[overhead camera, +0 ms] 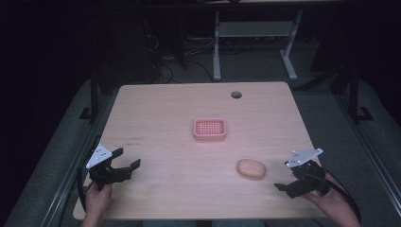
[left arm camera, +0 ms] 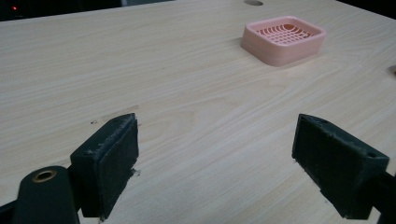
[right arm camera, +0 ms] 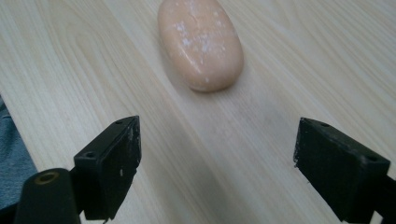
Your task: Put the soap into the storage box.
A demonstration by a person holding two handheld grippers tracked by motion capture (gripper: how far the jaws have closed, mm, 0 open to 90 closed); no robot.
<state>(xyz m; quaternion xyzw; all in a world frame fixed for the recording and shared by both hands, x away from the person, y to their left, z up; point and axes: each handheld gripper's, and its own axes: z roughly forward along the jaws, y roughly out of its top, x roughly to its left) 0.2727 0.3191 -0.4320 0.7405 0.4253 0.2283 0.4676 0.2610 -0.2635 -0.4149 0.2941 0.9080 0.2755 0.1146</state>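
The peach oval bar of soap (overhead camera: 251,169) lies flat on your light wooden counter (overhead camera: 165,142), near its front edge, right of middle. It sits just ahead of your right tool (overhead camera: 297,176), whose jaws stand wide apart and hold nothing; in the right gripper view the soap (right arm camera: 201,42) runs lengthwise away from the jaws, so they already straddle its narrow width. Your left tool (overhead camera: 124,163) is well apart from it, also spread with nothing held. The pink slotted plastic soap dish (overhead camera: 210,129) sits mid-counter, behind and left of the soap, with bare wood between them. Room is free all round.
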